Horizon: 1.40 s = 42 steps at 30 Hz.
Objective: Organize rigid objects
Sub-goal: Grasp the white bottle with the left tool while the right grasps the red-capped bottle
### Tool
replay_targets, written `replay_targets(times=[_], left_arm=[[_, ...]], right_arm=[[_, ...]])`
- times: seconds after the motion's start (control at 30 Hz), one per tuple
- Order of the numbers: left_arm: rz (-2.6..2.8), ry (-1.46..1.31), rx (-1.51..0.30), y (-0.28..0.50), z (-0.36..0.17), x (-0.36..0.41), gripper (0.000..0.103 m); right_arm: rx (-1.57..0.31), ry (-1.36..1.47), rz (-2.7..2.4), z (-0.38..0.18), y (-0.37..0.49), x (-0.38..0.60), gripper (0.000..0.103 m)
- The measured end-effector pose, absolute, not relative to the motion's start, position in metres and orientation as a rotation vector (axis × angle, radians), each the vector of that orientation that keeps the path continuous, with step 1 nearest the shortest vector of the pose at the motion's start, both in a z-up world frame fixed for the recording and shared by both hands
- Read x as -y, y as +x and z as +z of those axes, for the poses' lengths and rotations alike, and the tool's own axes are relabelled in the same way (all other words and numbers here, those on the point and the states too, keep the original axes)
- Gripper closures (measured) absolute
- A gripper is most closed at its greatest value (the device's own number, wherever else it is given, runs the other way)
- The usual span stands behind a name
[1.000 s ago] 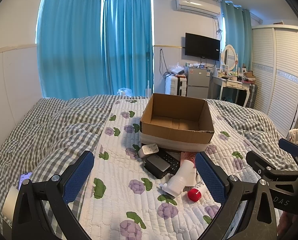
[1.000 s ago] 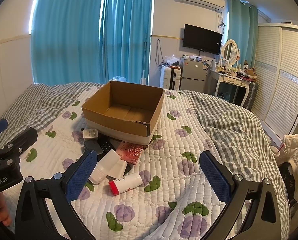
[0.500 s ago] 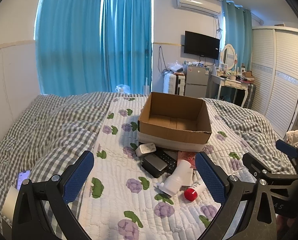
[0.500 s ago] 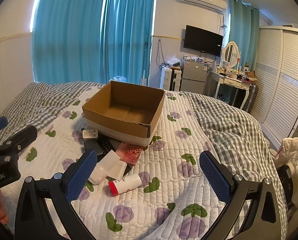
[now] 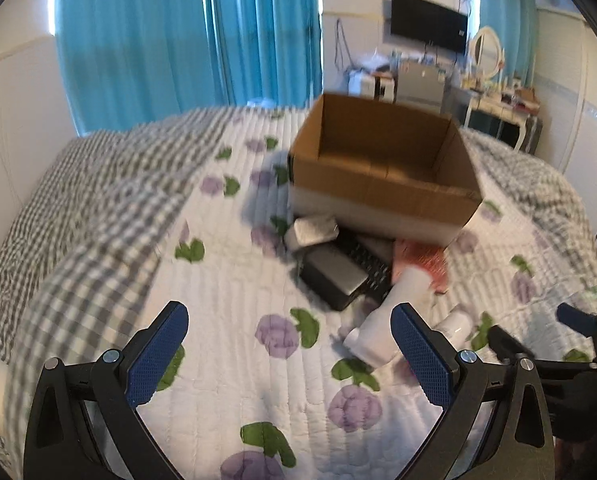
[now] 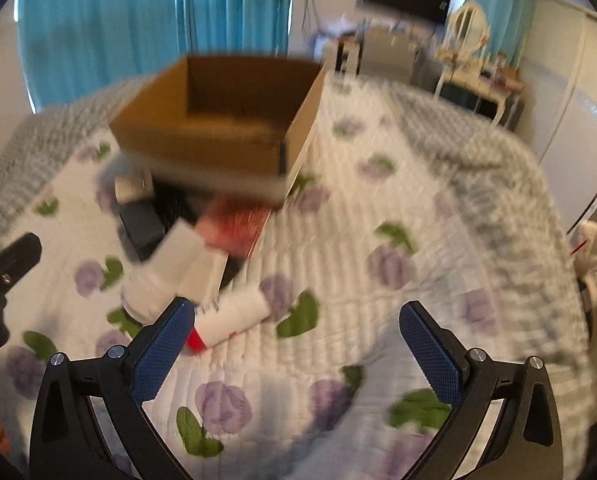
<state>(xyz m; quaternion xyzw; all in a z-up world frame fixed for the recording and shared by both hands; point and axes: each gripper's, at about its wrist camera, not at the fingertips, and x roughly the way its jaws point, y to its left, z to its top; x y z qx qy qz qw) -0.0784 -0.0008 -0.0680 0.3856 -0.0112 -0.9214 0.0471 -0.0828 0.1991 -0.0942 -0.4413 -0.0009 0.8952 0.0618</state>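
An open cardboard box (image 5: 382, 168) sits on the bed's quilted floral cover (image 5: 234, 320), and everything else lies in a heap against its near wall. Touching that wall at its left end is a small white adapter-like block (image 5: 312, 230). Just nearer than that lies a dark grey flat box (image 5: 332, 274), resting partly over a black remote or keypad (image 5: 368, 258). At the right end of the box's near wall is a red patterned packet (image 5: 422, 258). Nearer again from the box, a white bottle (image 5: 384, 322) lies on its side, its base toward the packet, and just beside it lies a white tube with a red cap (image 6: 228, 318).

The left gripper (image 5: 290, 354) hangs above the cover well in front of the box, its blue-padded fingers spread wide with nothing between them; its right finger overlaps the white bottle in its own view, though contact cannot be judged. The right gripper (image 6: 298, 346) is likewise spread wide and empty, in front of the box's right corner, its left finger just beside the red cap. Both views are blurred, the right one heavily. A grey gingham blanket (image 5: 78, 216) lies left of the box, with teal curtains (image 5: 186, 36) behind it.
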Motion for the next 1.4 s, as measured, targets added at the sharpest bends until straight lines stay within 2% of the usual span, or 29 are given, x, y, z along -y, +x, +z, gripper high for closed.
replay_targets(times=[0.07,0.13,0.17,0.27,0.4,0.53,0.8,1.0,1.07,1.13,1.27,1.3,1.4], left_arm=[[-2.775,1.212,0.036,-0.084,-0.079,0.003,0.0],[-2.754,1.234,0.025,-0.089,-0.086,0.008,0.0],[-2.744,1.243,0.016,-0.091,-0.089,0.009,0.0],[-2.723,1.273,0.009,-0.098,-0.095,0.011,0.0],[-2.708,1.299,0.042,-0.105,-0.102,0.005,0.0],[-2.716,1.318,0.077,-0.109,-0.103,-0.003,0.0],[-2.793,1.421,0.167,-0.119,-0.111,-0.04,0.002],[-2.825,1.536,0.164,-0.133,-0.133,-0.063,0.019],[-2.832,1.567,0.163,-0.138,-0.141,-0.067,0.027],[-2.832,1.608,0.156,-0.14,-0.147,-0.068,0.042],[-2.863,1.613,0.146,-0.139,-0.146,-0.067,0.047],[-2.877,1.612,0.135,-0.138,-0.145,-0.068,0.057],[-2.909,1.593,0.133,-0.134,-0.141,-0.07,0.057]], right_arm=[[-0.029,-1.428,2.684,-0.117,-0.098,-0.195,0.002],[-0.077,-1.499,2.662,-0.135,-0.112,-0.192,0.017],[-0.114,-1.526,2.646,-0.144,-0.119,-0.191,0.02],[-0.25,-1.567,2.617,-0.164,-0.131,-0.192,0.024],[-0.333,-1.61,2.621,-0.176,-0.137,-0.189,0.027],[-0.361,-1.611,2.698,-0.171,-0.131,-0.189,0.057],[-0.186,-1.557,2.794,-0.121,-0.125,-0.221,0.063],[-0.073,-1.618,2.801,-0.115,-0.136,-0.233,0.064],[-0.064,-1.612,2.808,-0.118,-0.139,-0.232,0.064],[-0.055,-1.598,2.817,-0.121,-0.142,-0.229,0.064],[-0.066,-1.583,2.836,-0.119,-0.141,-0.229,0.065],[-0.069,-1.579,2.843,-0.118,-0.14,-0.229,0.065],[-0.069,-1.566,2.858,-0.114,-0.137,-0.227,0.065]])
